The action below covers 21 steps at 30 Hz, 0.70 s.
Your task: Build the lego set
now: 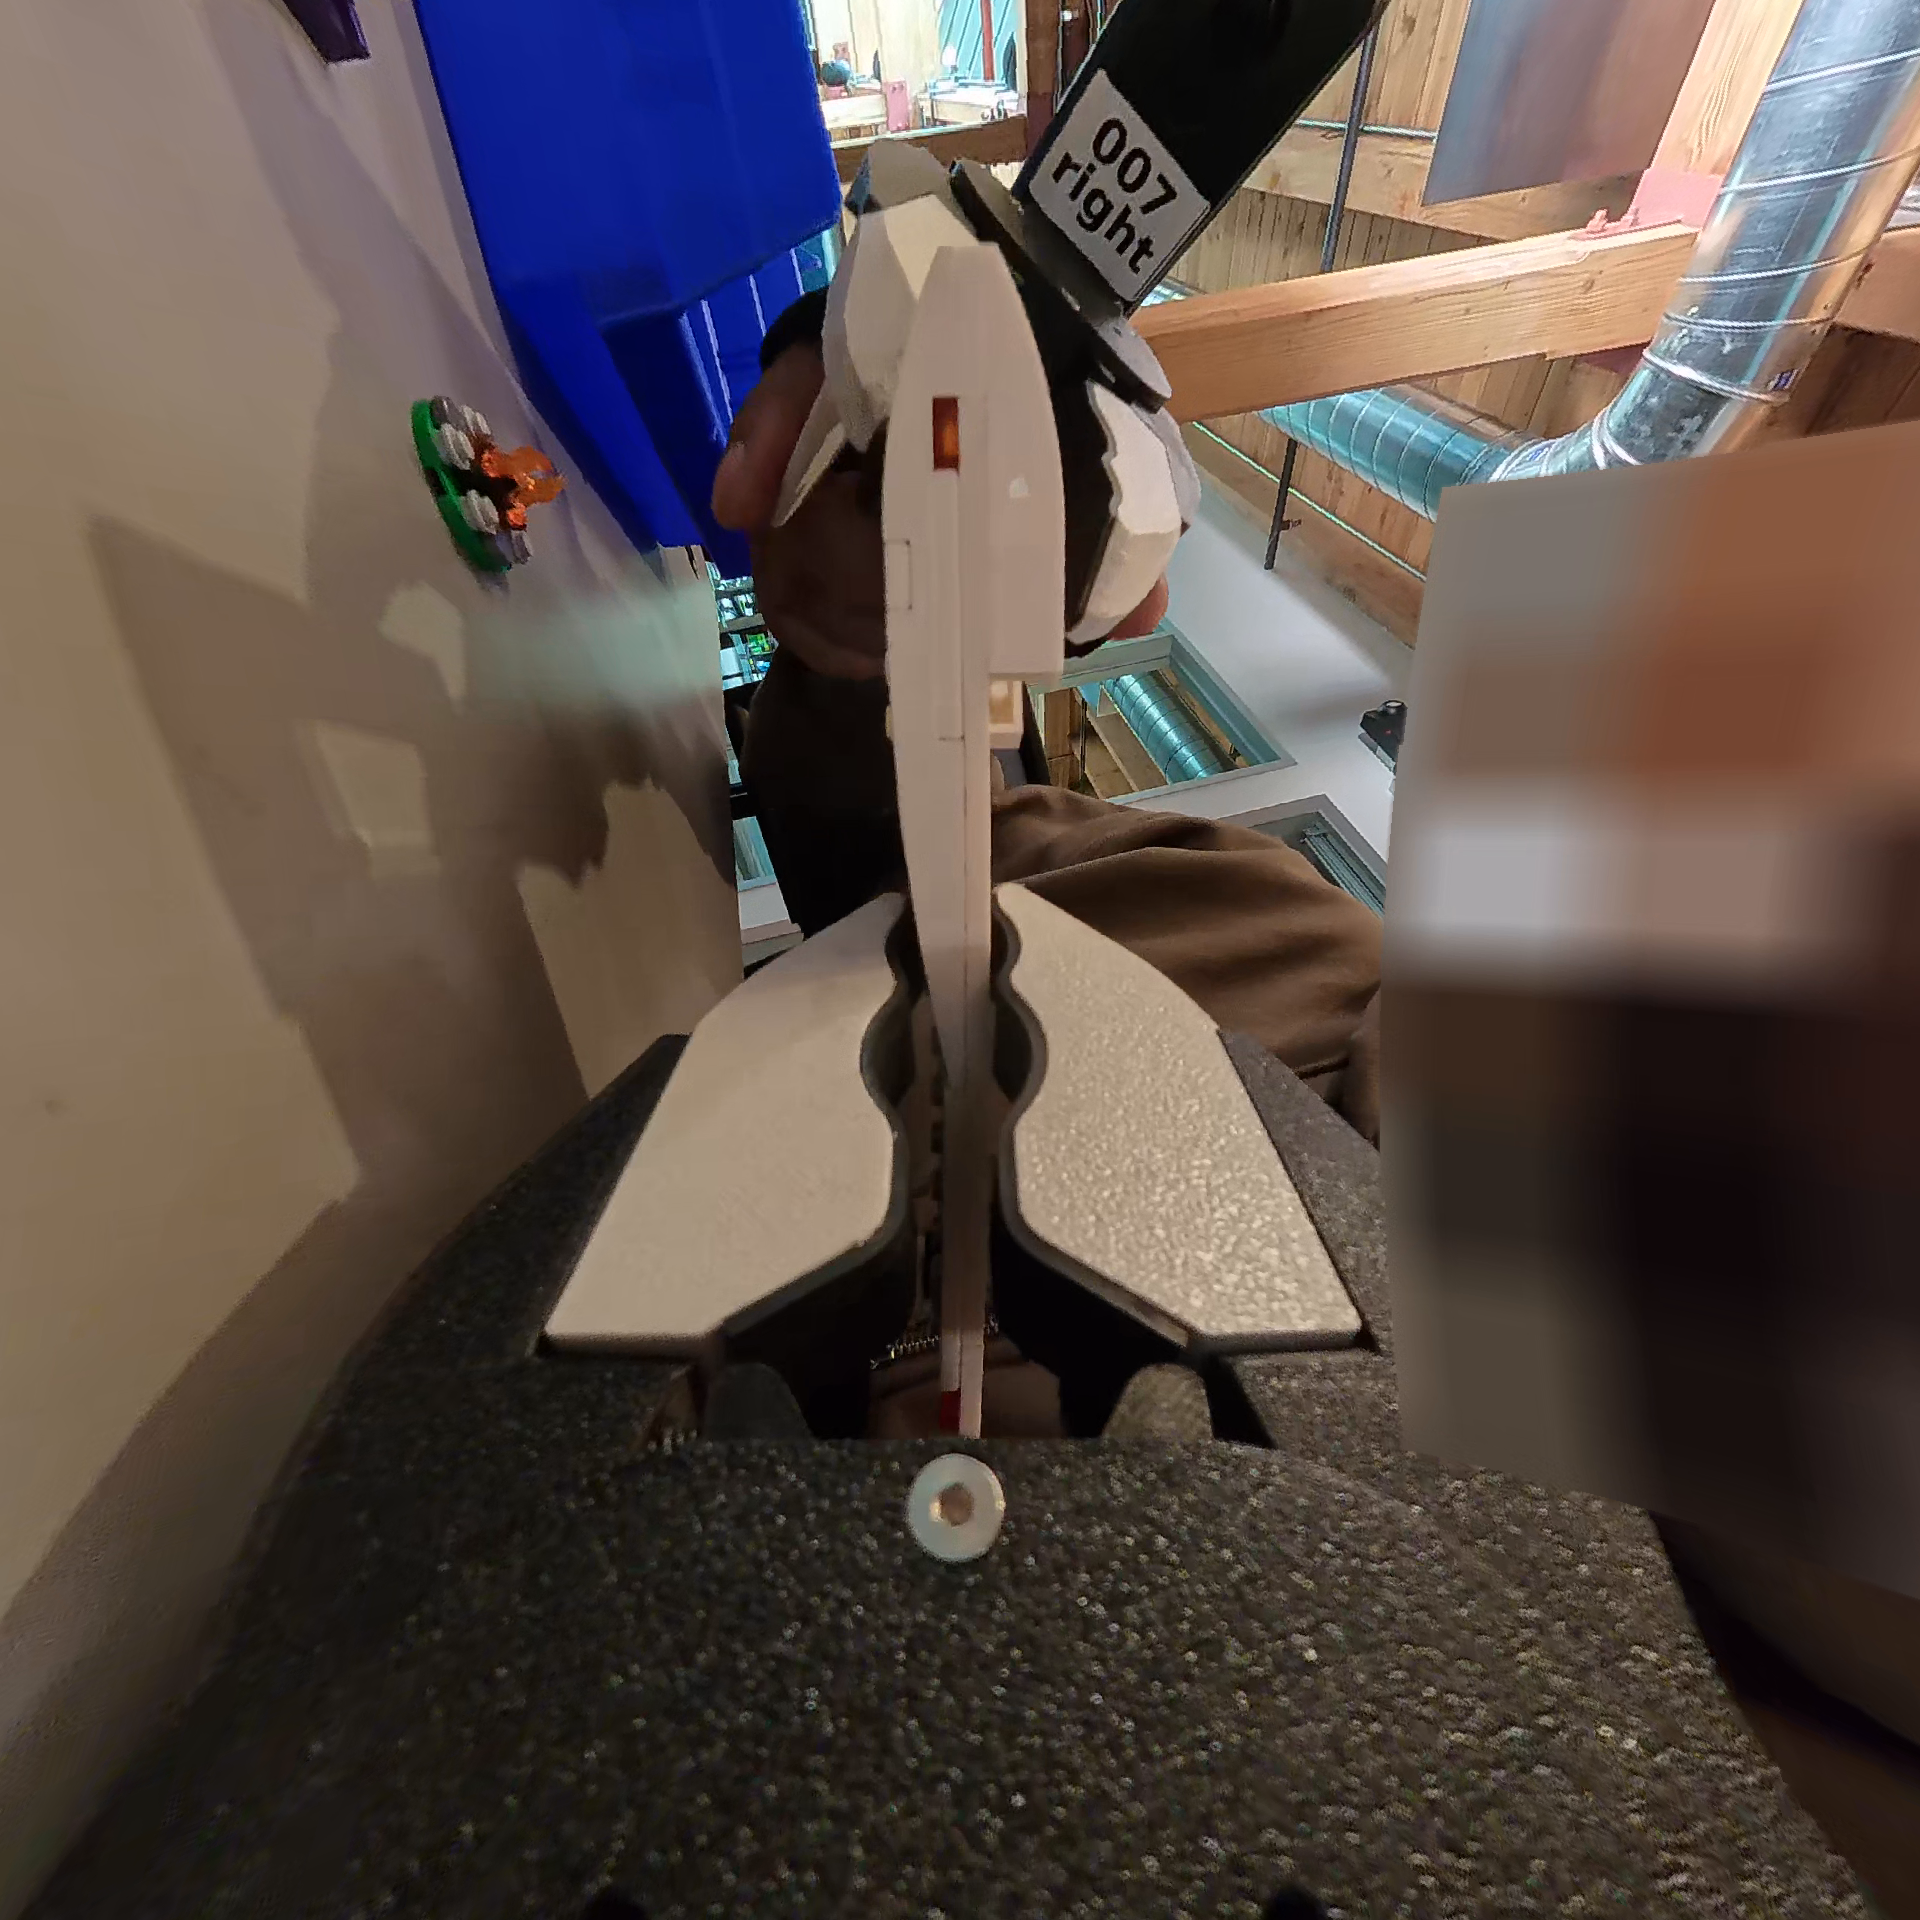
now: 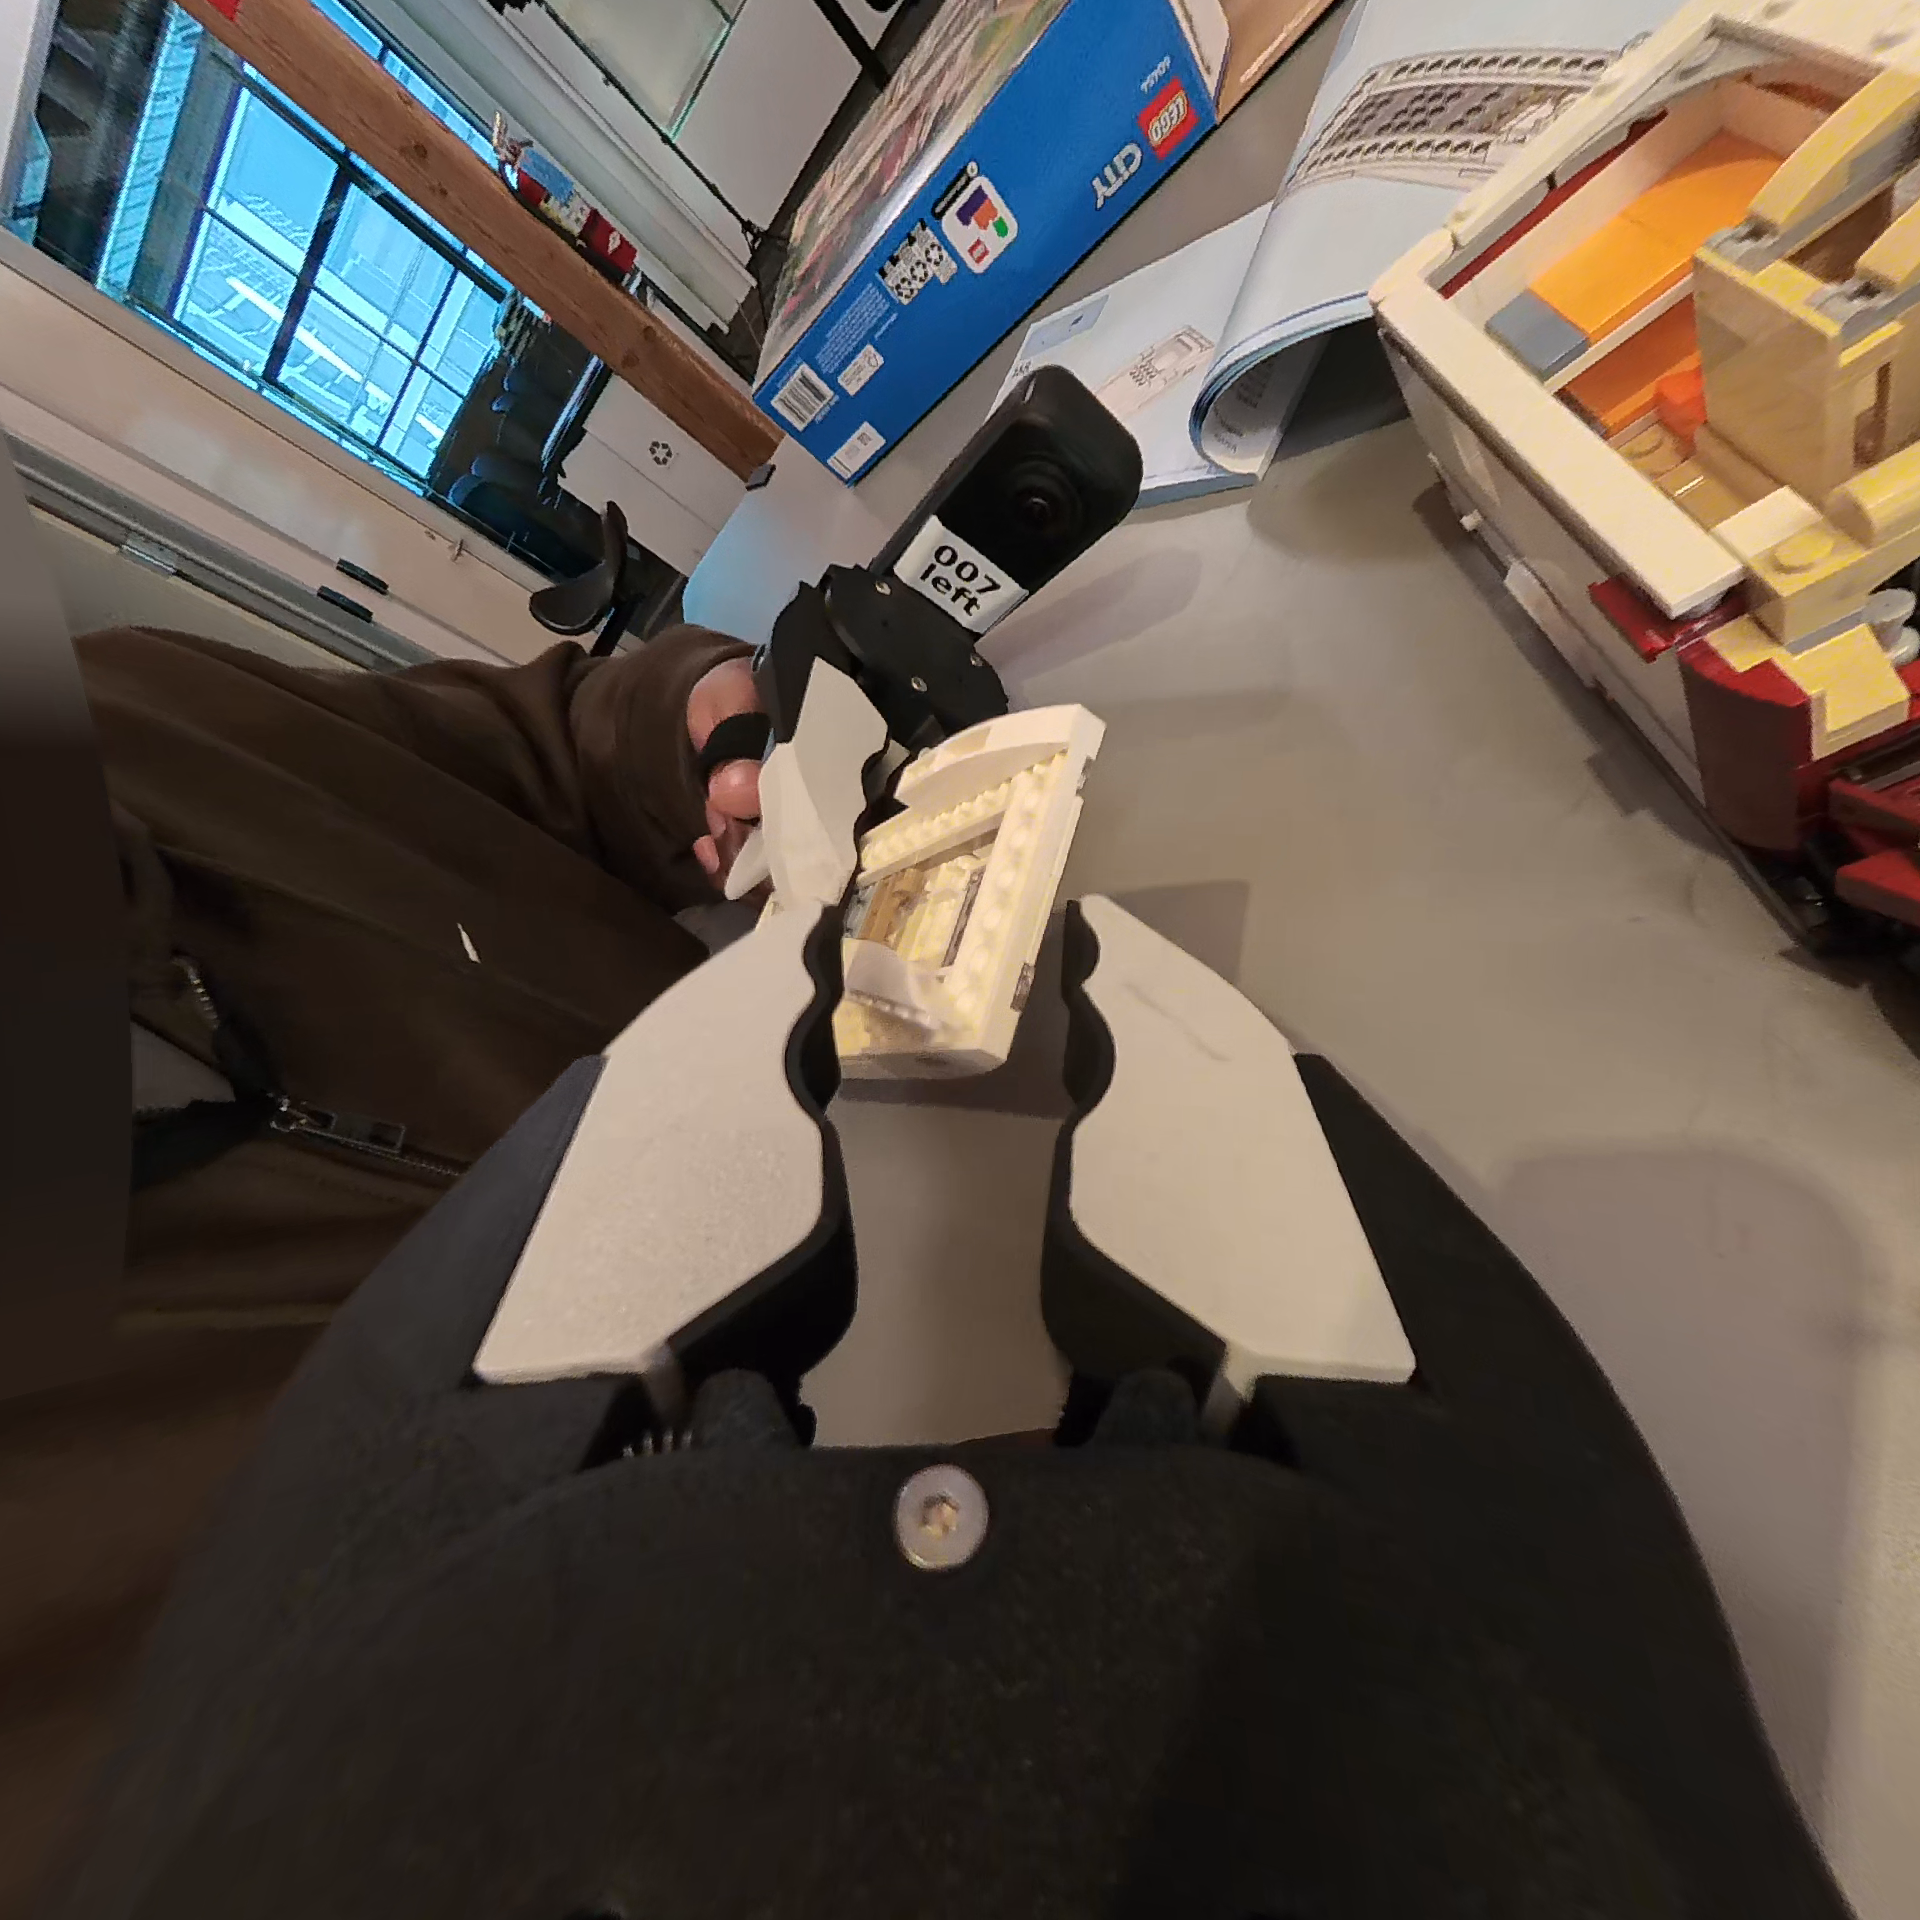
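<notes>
Fingers of the left gripper (image 1: 951, 971) are clamped on a white brick panel (image 1: 961, 582); the right gripper (image 2: 951, 966) is held apart around its 6 o'clock end, seemingly without contact.

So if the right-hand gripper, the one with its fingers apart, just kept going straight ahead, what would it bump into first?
Most likely the white brick-built panel that the left gripper holds up just beyond the right gripper's open fingers. It looks very close and no gap shows on one side, though depth is hard to judge.
</notes>
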{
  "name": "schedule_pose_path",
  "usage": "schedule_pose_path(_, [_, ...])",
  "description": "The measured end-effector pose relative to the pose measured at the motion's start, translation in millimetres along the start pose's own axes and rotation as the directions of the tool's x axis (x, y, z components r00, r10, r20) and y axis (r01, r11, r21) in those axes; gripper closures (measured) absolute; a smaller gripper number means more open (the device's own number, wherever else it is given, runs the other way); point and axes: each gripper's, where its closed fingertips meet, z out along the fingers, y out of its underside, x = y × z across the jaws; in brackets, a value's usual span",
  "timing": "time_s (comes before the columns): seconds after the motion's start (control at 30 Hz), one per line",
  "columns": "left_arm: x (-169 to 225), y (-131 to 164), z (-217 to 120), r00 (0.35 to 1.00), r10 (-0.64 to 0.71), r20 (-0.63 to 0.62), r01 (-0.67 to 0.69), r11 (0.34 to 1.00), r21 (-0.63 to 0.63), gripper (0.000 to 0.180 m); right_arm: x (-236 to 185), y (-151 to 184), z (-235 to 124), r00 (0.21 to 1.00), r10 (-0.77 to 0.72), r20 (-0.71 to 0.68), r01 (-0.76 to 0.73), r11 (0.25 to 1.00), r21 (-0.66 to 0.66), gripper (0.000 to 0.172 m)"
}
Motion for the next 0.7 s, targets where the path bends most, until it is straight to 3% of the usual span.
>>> schedule_pose_path(0.2, [-9,-5,-5,0.996,0.029,0.086,-0.032,0.999,0.026,0.169,11,-6,-5,0.992,-0.058,-0.110,0.063,0.997,0.040,0.131])
schedule_pose_path(0.4, [-18,-12,-14,0.983,0.046,0.178,-0.056,0.997,0.052,0.169,27,-10,-22,0.878,-0.333,-0.345,0.349,0.937,-0.016,0.131])
schedule_pose_path(0.57, [-16,-17,-17,0.988,0.029,0.151,-0.041,0.996,0.076,0.169,26,-14,-16,0.768,-0.534,-0.354,0.516,0.843,-0.152,0.134])
schedule_pose_path(0.7, [-15,-21,-20,0.986,0.046,0.159,-0.061,0.994,0.092,0.169,27,-31,-5,0.740,-0.554,-0.381,0.566,0.819,-0.091,0.134])
